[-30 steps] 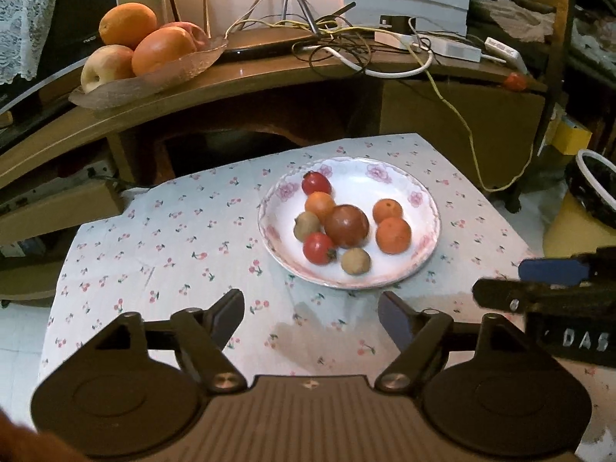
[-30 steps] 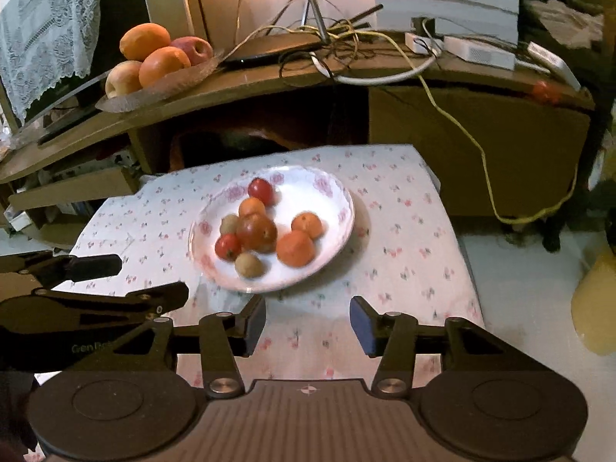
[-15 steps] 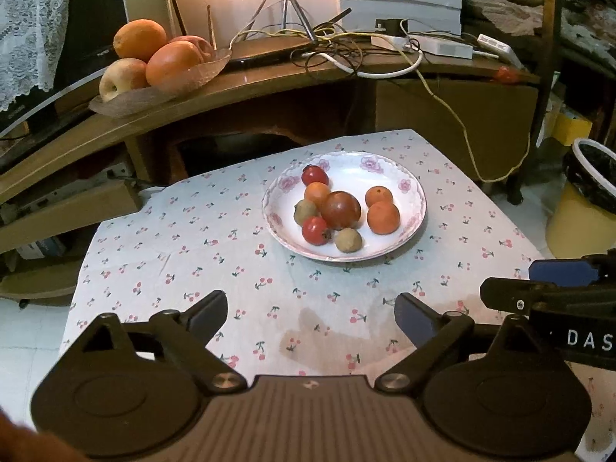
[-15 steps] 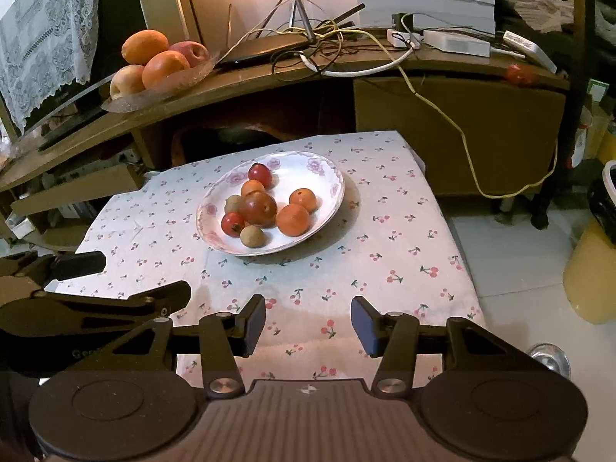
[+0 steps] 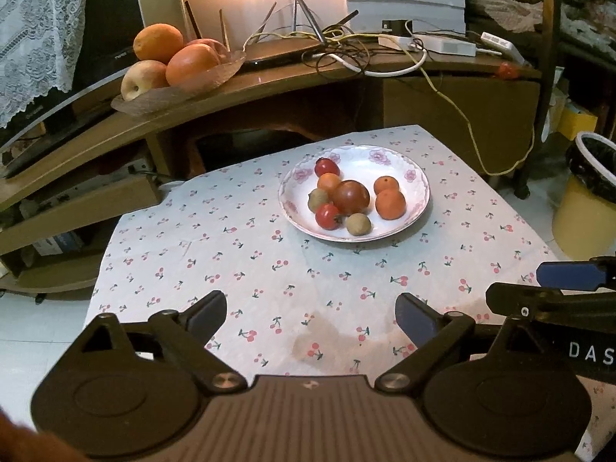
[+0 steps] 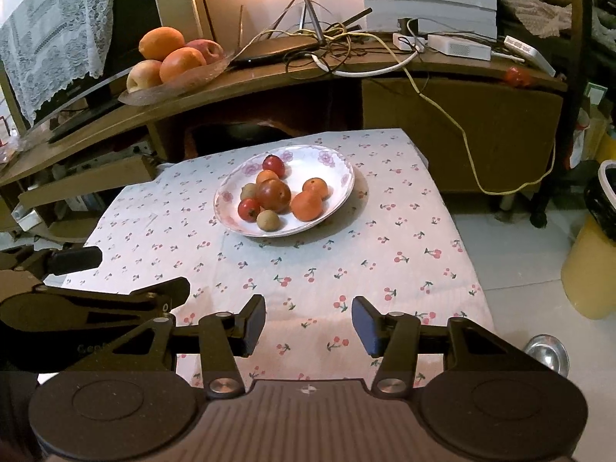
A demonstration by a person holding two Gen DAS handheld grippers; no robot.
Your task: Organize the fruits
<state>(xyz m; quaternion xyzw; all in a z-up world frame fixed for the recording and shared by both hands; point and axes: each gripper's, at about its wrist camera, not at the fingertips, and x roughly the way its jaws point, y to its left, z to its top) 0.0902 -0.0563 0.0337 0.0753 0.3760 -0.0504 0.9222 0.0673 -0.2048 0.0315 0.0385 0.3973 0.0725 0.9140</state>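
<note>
fruit plate (image 5: 417,196) well ahead of both | left hand-held gripper (image 5: 312,313) wide apart, empty | right hand-held gripper (image 6: 308,323) parted, empty

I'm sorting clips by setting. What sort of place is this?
Most likely a lived-in home room, perhaps a living room. A small table under a cherry-print cloth holds a floral plate of fruit, a wooden TV-style console behind carries tangled cables, and a lined yellow bin stands beside it.
</note>
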